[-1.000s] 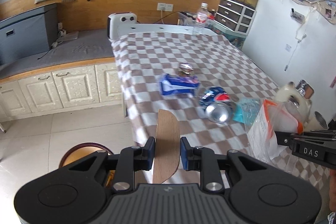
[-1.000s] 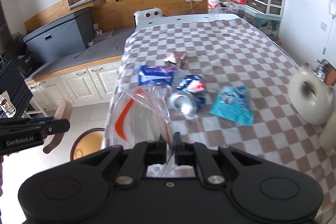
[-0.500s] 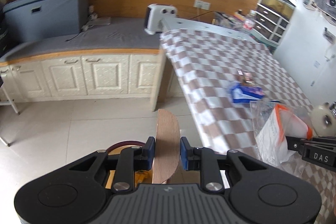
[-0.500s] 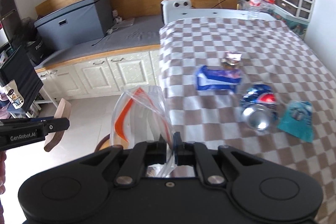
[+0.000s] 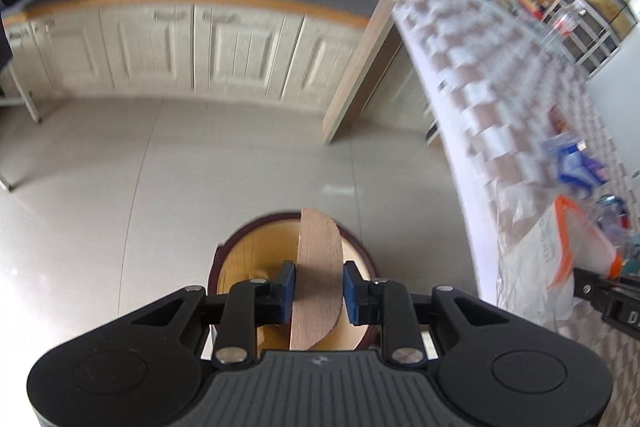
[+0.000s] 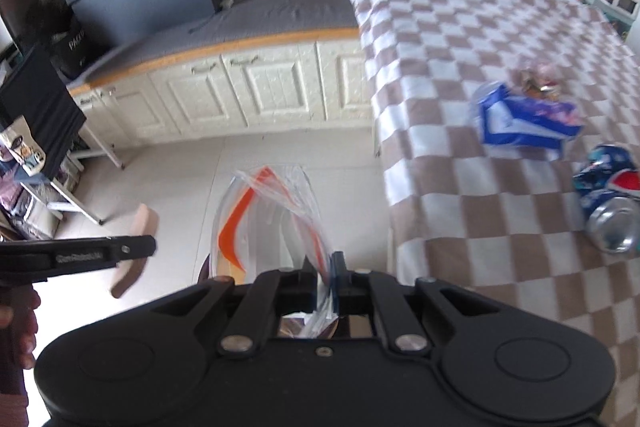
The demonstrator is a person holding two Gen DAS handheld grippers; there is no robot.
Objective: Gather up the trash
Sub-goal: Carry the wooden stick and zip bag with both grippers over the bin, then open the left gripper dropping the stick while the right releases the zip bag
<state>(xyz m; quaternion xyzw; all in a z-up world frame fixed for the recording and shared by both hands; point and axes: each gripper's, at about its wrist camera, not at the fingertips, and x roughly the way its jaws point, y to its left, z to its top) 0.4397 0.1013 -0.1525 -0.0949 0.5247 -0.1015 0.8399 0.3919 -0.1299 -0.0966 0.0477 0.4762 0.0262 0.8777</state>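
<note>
Two claws, curved wooden piece [image 5: 316, 267] clamped, crinkled clear plastic bag [image 6: 276, 215] pinched

Clear plastic bag [image 6: 276, 211] with orange trim hangs open off the counter edge; blue wrapper [image 6: 524, 123] and crushed can [image 6: 612, 203] lie on the counter [image 6: 460, 163].

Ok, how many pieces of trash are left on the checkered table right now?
3 visible: a blue wrapper, a small crumpled wrapper just behind it, and a crushed can nearer the right edge. More may lie outside the frame on the right.
</note>
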